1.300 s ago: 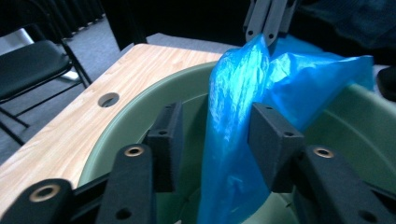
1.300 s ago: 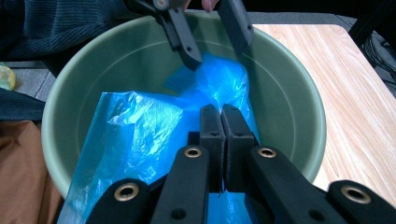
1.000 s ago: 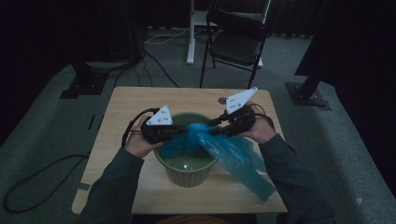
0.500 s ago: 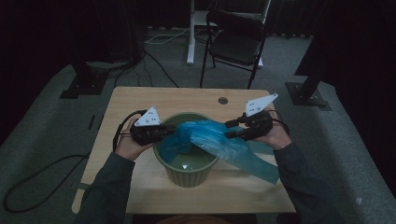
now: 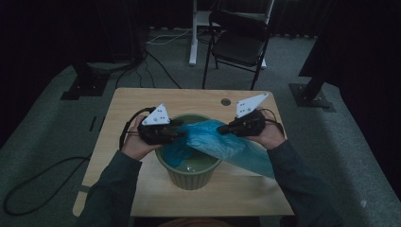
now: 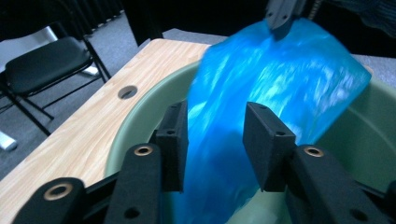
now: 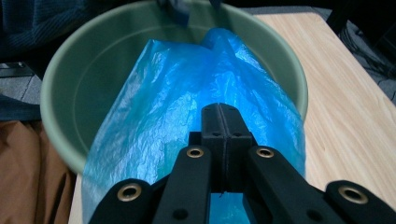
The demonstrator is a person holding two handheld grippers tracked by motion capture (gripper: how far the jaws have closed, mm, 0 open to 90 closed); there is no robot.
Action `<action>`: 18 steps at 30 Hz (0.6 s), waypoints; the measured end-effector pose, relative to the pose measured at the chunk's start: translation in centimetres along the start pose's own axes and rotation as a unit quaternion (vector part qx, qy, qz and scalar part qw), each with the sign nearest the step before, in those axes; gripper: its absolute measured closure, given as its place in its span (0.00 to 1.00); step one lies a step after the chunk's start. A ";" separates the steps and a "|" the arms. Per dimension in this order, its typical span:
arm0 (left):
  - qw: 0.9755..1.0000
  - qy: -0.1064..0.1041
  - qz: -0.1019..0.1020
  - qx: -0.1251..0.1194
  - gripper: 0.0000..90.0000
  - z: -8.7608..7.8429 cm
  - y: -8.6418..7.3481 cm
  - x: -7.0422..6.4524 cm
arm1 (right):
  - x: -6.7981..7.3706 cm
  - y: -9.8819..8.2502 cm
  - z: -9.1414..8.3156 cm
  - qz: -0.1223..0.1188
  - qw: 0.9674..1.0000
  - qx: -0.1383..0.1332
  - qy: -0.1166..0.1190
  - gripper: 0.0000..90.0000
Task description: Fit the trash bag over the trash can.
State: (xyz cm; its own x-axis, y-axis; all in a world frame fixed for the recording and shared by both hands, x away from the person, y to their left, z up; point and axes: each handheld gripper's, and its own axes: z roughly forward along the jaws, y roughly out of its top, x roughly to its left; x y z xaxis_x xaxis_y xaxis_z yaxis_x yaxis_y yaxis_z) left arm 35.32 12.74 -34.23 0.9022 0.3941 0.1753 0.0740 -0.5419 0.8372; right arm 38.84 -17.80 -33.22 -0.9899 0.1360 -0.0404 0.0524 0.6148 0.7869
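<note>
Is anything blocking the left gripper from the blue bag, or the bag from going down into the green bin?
Nothing visible does. The left gripper stands open with the blue bag directly between its jaws, having just opened. The right gripper is shut on the bag. The green bin below shows nothing else inside.

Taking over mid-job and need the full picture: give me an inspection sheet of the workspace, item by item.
Surface: light wooden table with a round hole near its far edge.
Job's things: green bin at the table's near middle; blue plastic bag partly inside it, the rest draped over the rim toward the right.
Clutter: nothing seen.
Grippers: left gripper has just been opening, jaws apart with the bag between them, pads not pressing it; right gripper has just been closing, jaws together on the bag.
Cables: black cable loops from the left gripper; more cables on the floor.
Surroundings: grey carpet, black folding chair beyond the table, dark curtains.
</note>
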 end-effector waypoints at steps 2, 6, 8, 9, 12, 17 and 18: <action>1.000 -0.001 0.004 0.001 0.65 0.3 0.3 -0.2 | 0.0 0.3 0.2 -0.002 1.000 -0.003 0.003 1.00; 1.000 -0.006 0.014 0.013 0.65 1.4 1.1 -0.5 | 0.4 1.4 0.7 -0.019 1.000 -0.017 0.017 1.00; 1.000 -0.007 0.016 0.019 0.71 1.7 1.1 -0.6 | 0.5 1.6 0.7 -0.023 0.999 -0.019 0.018 1.00; 0.999 -0.006 0.024 0.026 0.71 1.9 1.1 -0.7 | 0.6 1.8 0.7 -0.025 0.999 -0.020 0.020 1.00; 0.999 -0.006 0.038 0.030 0.89 2.0 1.0 -1.0 | 0.8 2.0 0.6 -0.027 0.999 -0.019 0.020 1.00; 0.999 0.008 0.035 0.032 0.99 1.5 0.6 -0.9 | 0.8 1.6 -0.3 -0.013 0.999 -0.031 0.001 0.78; 0.999 0.010 0.032 0.032 0.99 1.3 0.5 -0.9 | 0.8 1.4 -0.7 -0.010 0.999 -0.034 -0.001 0.77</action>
State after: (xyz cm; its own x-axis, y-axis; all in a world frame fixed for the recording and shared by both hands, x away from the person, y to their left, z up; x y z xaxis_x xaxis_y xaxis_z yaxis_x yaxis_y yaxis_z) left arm 35.14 11.15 -34.66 0.8978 0.3704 0.2382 0.0436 -0.6131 0.7888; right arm 38.02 -17.36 -31.78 -0.9904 0.1257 -0.0579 0.0232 0.5633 0.8260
